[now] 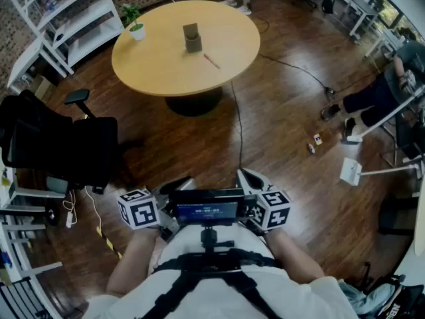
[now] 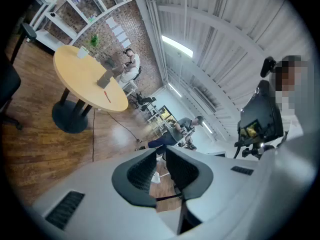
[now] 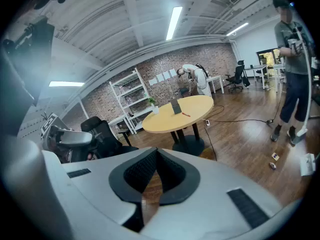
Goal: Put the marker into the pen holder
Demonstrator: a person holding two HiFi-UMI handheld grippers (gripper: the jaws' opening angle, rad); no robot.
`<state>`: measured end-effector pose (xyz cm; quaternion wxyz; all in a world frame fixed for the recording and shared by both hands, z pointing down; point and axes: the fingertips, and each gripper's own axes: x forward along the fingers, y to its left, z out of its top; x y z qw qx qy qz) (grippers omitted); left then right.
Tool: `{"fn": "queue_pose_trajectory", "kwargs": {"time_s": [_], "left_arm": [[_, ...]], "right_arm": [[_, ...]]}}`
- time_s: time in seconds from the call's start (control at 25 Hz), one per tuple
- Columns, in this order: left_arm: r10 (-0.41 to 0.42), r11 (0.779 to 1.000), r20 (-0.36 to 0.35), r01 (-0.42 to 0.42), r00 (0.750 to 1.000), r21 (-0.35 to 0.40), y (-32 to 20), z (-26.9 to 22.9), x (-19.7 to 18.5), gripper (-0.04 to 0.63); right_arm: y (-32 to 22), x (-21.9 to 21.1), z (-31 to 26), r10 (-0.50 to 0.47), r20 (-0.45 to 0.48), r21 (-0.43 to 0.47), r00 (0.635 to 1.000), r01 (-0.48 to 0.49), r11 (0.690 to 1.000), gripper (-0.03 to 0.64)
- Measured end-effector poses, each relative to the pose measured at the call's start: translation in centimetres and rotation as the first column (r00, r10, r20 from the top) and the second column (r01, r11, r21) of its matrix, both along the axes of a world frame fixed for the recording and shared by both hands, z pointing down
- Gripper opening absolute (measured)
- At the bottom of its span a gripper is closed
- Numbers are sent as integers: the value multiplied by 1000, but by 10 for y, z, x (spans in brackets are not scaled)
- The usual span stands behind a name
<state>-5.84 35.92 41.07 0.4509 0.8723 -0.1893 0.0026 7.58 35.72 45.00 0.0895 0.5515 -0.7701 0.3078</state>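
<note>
Far ahead stands a round wooden table [image 1: 159, 65]. On it a dark pen holder [image 1: 192, 38] stands upright, and a red marker [image 1: 211, 61] lies just right of it. Both grippers are held close to my chest, well short of the table. My left gripper [image 1: 176, 185] has its jaws a narrow slit apart with nothing between them [image 2: 161, 149]. My right gripper [image 1: 251, 178] is shut and empty, its tips touching [image 3: 157, 149]. The right gripper view faces the table [image 3: 195, 111], the holder [image 3: 175, 107] and the marker [image 3: 185, 114]. The left gripper view shows the holder [image 2: 105, 78] and marker [image 2: 107, 95] too.
A small potted plant [image 1: 136, 28] sits at the table's left edge. A black office chair [image 1: 60, 145] stands to my left, with white shelves [image 1: 66, 18] behind it. A cable [image 1: 239, 125] runs across the wooden floor from the table's foot. A person [image 1: 385, 92] is at the right.
</note>
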Motion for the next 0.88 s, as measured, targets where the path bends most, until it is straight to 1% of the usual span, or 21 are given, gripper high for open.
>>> {"fn": "queue_pose_trajectory", "kwargs": {"time_s": [0.2,0.36,0.52,0.6,0.72,0.88], "left_arm": [[-42,999,14,42,999,17,-6,-1,-4,55],[-55,998,1,55,998,7,-4,1,0,55],[-71,997,24,71,997,6,1,3,5,55],[-68,998,10,68,998,-3,6,4,10,55],[-77,997,18,77,997,3,9,3,15,55],[-92,996,5,92,996,0,12,3,22,55]], "right_arm": [[4,8,-1,4,9,-3,1000,-4,1000,9],[4,11,-1,-2,11,-3,1000,2,1000,9],[6,16,0,-13,17,-4,1000,13,1000,9],[7,19,-1,-19,20,-3,1000,19,1000,9],[10,25,2,-29,17,-1,999,29,1000,9],[11,29,1,-49,26,-9,998,49,999,9]]}}
